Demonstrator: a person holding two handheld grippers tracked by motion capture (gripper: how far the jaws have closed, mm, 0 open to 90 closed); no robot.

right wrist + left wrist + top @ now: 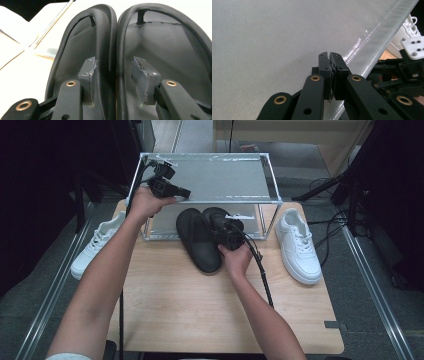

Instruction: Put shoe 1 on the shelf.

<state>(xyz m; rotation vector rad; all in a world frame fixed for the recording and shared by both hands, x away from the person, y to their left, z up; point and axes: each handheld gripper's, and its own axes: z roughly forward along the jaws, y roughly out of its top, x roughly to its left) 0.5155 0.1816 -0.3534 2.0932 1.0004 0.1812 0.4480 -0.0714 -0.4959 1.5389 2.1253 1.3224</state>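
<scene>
Two black slippers lie side by side on the wooden table (200,310), toes under the rack: the left one (197,242) (72,52) and the right one (212,215) (172,47). My right gripper (219,222) (113,72) is open, its jaws straddling the two touching inner rims, one pad inside each slipper, with small gaps showing between pads and rims. My left gripper (184,193) (329,56) is shut with nothing between its pads, hovering at the front edge of the rack's top shelf (220,177) (274,37).
The rack is a metal frame with a translucent grey top and a lower shelf (162,222). One white sneaker (300,245) (409,32) stands on the table right of the rack; another (95,247) lies at the table's left edge. Cables trail from both grippers.
</scene>
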